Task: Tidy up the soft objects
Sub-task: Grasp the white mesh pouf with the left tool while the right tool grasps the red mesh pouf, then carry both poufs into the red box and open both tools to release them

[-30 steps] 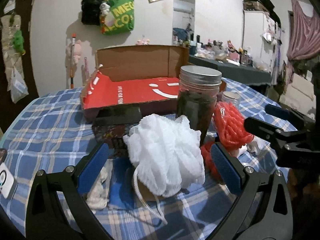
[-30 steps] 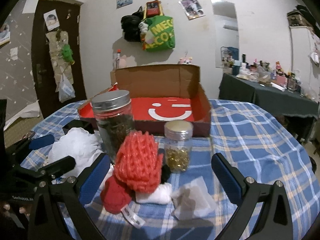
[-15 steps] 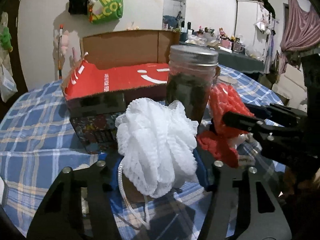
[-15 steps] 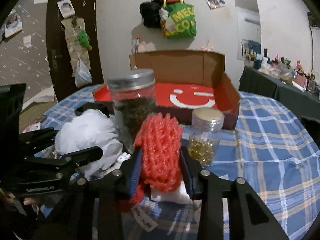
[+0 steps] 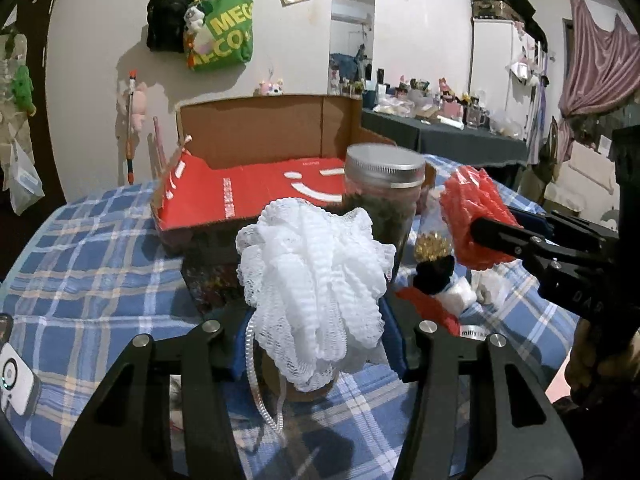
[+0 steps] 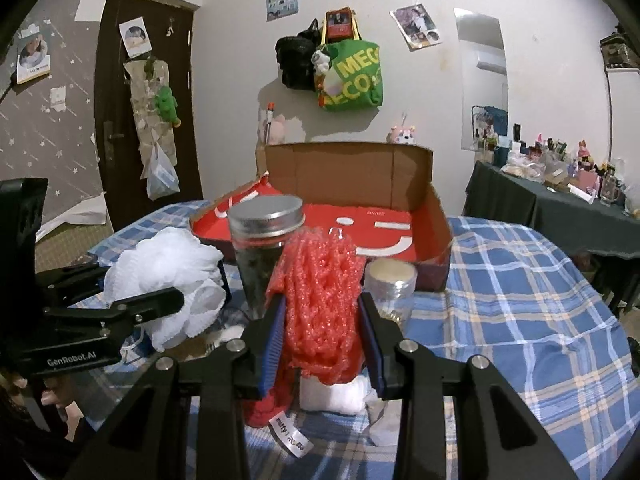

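On the blue-check table (image 6: 520, 280), the open cardboard box (image 6: 420, 200) sits toward the far edge. The left claw (image 5: 316, 344) is closing, its pads pressing the white mesh puff (image 5: 312, 280); the right claw (image 6: 320, 340) grips the red mesh puff (image 6: 320, 292). Both puffs squash easily, so raise them gently. The big lidded jar (image 6: 264, 240) and small jar (image 6: 390, 280) stand between puffs and box; carry over them.

So I count two mesh bath poufs, one fluffy white (image 5: 316, 288) and one red (image 6: 320, 300), two metal-lidded glass jars, a tall one (image 6: 262, 248) and a short one (image 6: 390, 284), plus one open red-lined cardboard box (image 6: 400, 184).
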Available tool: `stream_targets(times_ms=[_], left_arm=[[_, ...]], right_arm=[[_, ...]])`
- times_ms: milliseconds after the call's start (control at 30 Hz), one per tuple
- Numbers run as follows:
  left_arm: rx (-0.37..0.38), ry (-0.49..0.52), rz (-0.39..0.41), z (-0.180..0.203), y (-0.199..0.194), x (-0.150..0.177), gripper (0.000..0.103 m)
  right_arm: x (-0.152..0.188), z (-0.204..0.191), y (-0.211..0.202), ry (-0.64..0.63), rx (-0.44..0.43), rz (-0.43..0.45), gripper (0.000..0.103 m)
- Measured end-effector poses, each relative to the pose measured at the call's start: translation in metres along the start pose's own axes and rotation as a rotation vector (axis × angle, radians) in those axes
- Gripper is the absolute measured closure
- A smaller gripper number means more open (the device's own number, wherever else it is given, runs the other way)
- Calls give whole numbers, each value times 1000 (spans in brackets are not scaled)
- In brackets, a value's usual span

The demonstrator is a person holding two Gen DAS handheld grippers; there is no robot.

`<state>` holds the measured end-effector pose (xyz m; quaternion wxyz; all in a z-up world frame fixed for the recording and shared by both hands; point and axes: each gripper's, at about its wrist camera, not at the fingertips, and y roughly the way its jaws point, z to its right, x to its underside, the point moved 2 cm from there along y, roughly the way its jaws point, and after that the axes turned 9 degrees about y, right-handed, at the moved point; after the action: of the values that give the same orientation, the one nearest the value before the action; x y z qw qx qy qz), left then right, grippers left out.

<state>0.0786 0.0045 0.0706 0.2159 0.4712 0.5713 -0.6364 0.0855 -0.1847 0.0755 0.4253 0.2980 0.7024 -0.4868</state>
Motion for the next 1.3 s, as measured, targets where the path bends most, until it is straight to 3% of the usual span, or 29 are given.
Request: stream_targets(times_ms=[333,700,900,1300], left_arm=[[-39,-2,68,-15,-18,-23,53],[-58,3,111,-40,-14,-59,53],[-24,21,81,-53,7,-81,53],[53,76,-58,-80,75,-133,53]], right_arm=[[-26,6,-9,-1,12,57,65],[-68,16,9,-32,3,75,65],[-97,22,39,-71,-21,8,65],[-145,29,138,-145,-37,-225,65]])
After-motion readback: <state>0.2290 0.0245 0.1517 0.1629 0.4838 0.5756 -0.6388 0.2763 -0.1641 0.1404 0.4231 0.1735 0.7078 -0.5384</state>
